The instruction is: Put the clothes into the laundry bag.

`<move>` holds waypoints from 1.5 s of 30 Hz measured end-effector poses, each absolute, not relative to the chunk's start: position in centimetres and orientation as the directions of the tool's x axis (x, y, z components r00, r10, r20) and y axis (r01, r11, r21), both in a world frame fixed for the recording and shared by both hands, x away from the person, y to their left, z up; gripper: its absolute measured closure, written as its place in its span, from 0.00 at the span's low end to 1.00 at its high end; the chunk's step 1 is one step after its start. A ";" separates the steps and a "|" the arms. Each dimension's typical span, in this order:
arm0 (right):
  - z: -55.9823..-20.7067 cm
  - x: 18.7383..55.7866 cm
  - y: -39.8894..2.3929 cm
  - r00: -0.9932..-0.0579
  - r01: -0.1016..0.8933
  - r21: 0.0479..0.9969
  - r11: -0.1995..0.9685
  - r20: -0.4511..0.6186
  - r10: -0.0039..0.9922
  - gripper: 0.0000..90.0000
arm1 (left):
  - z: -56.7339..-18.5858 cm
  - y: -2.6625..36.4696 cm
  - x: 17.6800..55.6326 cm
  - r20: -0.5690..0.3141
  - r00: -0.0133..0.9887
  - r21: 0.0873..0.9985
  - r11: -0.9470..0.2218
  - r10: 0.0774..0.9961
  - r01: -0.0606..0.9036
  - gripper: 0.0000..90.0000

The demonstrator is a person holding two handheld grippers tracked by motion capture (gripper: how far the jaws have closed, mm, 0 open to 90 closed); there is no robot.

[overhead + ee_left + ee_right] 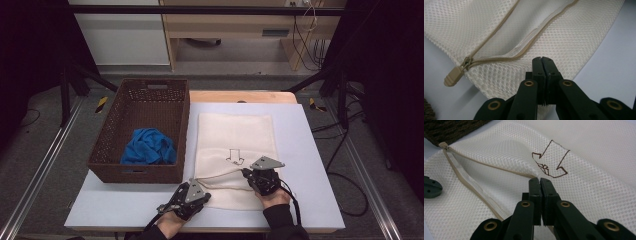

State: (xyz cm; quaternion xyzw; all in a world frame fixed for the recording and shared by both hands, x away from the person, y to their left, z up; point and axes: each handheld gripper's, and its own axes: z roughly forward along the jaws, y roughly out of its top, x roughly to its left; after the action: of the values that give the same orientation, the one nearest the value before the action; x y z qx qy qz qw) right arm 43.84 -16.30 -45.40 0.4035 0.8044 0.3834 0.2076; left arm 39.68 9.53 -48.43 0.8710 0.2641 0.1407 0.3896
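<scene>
Cream mesh laundry bag (235, 150) with a brown arrow print (551, 160) lies flat mid-right on the white surface (310, 165), its zipper opening at the near end, part unzipped and gaping. Beige zipper pull (455, 75) sits at the bag's near-left corner, just beside the basket.

Left gripper (192, 187) at the bag's near-left edge: fingers (537, 72) pressed together, mesh of the lower lip under the tips; cannot tell for sure that fabric is pinched between them. Right gripper (246, 172) sits on the bag just near of the arrow: fingers (535, 195) closed on the upper lip of the zipper opening, fabric puckered and lifted at the tips.

Dark brown woven basket (142, 132) stands left of the bag, touching or nearly touching its left edge, with a crumpled blue cloth (149, 147) at its near end. A wooden strip (240, 96) shows along the surface's far edge. Black cables (345, 175) trail on the floor to the right.
</scene>
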 end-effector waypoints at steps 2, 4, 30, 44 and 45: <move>-45.1 43.8 -16.4 -0.587 0.479 0.795 0.371 -0.024 0.809 0.98 | -48.4 9.5 39.7 0.039 0.821 0.753 -0.556 0.570 0.351 0.98; -44.8 43.7 -16.4 -0.584 0.475 0.803 0.361 -0.020 0.812 0.98 | -48.4 9.5 39.7 0.035 0.821 0.754 -0.554 0.571 0.353 0.97; -44.0 43.3 -17.2 -0.595 0.436 0.834 0.338 -0.015 0.803 0.98 | -42.9 5.6 43.4 0.162 0.789 0.807 -0.540 0.593 0.240 0.53; -43.8 43.3 -17.3 -0.602 0.431 0.838 0.335 -0.009 0.798 0.99 | -44.6 3.3 45.5 0.214 0.769 0.757 -0.600 0.603 0.259 0.66; -43.9 43.4 -17.3 -0.604 0.431 0.837 0.337 -0.010 0.797 0.99 | -44.6 3.3 45.6 0.213 0.769 0.759 -0.598 0.603 0.259 0.71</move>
State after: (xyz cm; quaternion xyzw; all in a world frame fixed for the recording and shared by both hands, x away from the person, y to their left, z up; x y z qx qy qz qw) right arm 43.35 -17.27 -43.86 0.3894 0.7886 0.4243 0.2155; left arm 45.56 3.30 -44.58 0.8633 0.2495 0.2311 0.3728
